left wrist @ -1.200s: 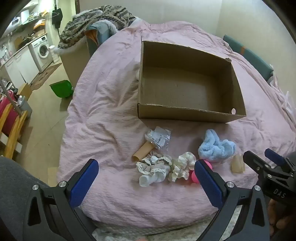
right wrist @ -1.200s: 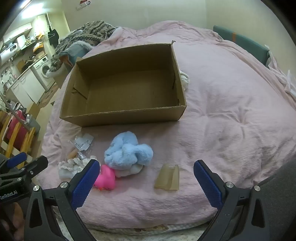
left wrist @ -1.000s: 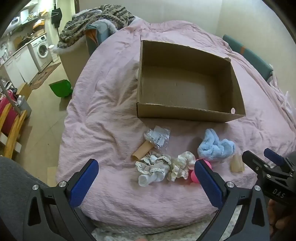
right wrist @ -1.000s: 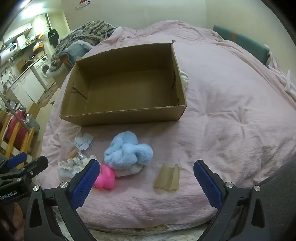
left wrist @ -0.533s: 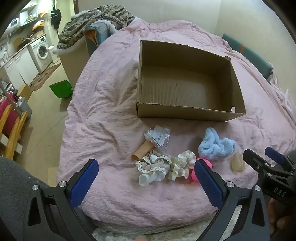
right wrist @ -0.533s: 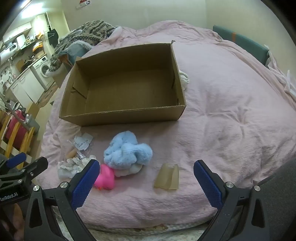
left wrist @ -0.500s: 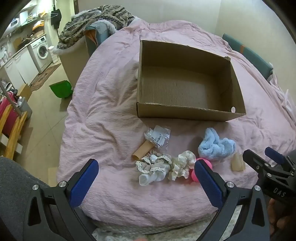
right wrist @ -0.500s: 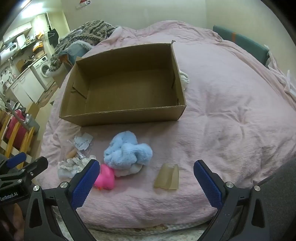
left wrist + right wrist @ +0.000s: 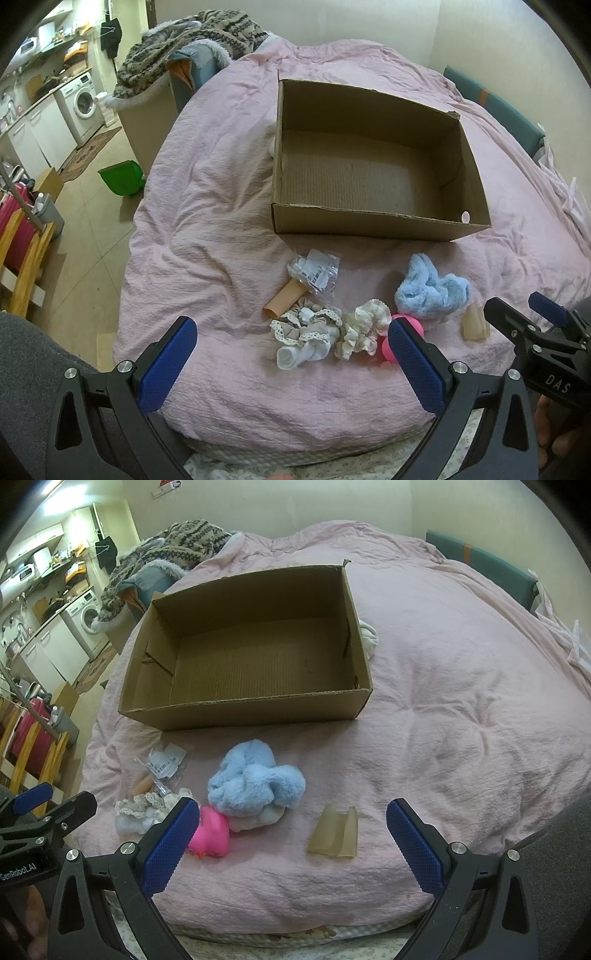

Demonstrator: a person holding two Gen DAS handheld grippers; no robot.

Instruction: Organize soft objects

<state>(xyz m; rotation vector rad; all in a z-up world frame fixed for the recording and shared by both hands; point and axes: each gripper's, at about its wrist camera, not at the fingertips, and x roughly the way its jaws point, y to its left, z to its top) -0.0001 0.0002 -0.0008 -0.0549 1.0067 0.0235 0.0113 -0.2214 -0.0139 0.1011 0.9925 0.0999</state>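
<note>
Pink duvet (image 9: 221, 229) carries an empty box (image 9: 369, 221); washer (image 9: 86, 101) behind. Both grippers (image 9: 291, 354) (image 9: 288, 830) spread wide, holding nothing.

A small home is showing here, bedroom and kitchen sharing one room: a pink quilt (image 9: 207, 206) is covering a bed, knitted blankets (image 9: 192, 40) are lying heaped beyond it, and a washing machine (image 9: 84, 103) is standing under a cluttered kitchen counter (image 9: 40, 92) beside white cabinets (image 9: 33, 136).

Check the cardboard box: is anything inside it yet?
No. The box shows only its bare cardboard floor, while the blue fluffy item and pink toy lie on the bed in front.
</note>
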